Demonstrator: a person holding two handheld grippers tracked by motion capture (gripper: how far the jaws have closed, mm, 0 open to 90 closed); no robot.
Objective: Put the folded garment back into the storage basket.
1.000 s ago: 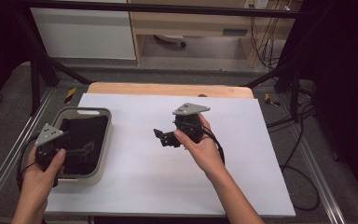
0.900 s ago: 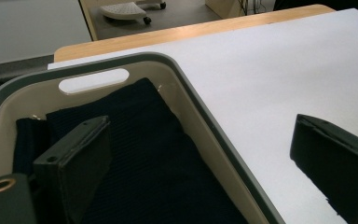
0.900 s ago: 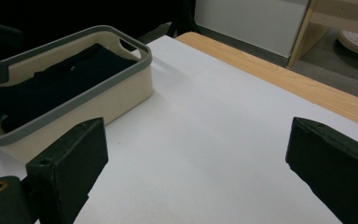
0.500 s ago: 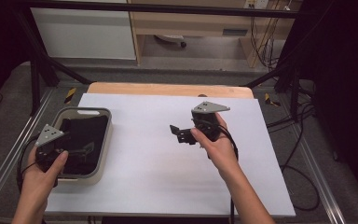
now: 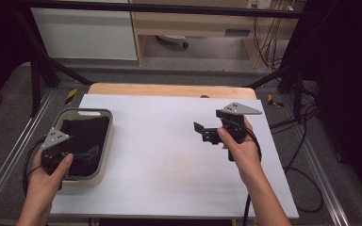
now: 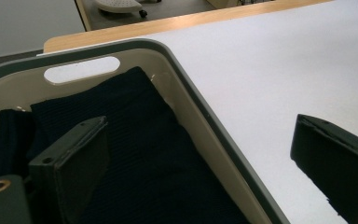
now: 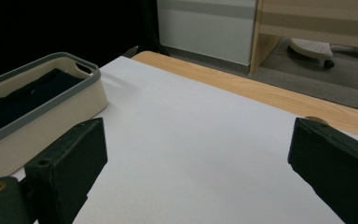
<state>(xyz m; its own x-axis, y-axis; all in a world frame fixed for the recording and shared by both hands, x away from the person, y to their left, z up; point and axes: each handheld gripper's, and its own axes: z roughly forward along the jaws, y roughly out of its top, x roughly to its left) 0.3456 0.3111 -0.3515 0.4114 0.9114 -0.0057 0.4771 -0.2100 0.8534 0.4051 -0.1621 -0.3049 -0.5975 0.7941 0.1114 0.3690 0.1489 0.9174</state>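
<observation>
A cream bin with a grey rim (image 5: 105, 141) stands at the table's left and holds dark folded cloth (image 5: 82, 134). My left gripper (image 5: 90, 155) hangs over the bin's near right part. In the left gripper view it is open (image 6: 191, 135): one jaw stands over the cloth (image 6: 135, 140), the other over the white table outside the rim (image 6: 200, 102). My right gripper (image 5: 201, 133) is held above the right half of the table, pointing left, open and empty (image 7: 196, 140). From there the bin (image 7: 51, 100) and its cloth (image 7: 23, 95) lie far off at the left.
The white tabletop (image 5: 169, 160) spreads between the two grippers. A wooden strip (image 5: 169, 89) borders its far edge. Metal frame rails (image 5: 9, 155) run along both sides, and cables (image 5: 306, 155) lie on the floor at the right.
My right gripper has moved to the right across the table, away from the bin, still open. The left gripper has stayed over the bin.
</observation>
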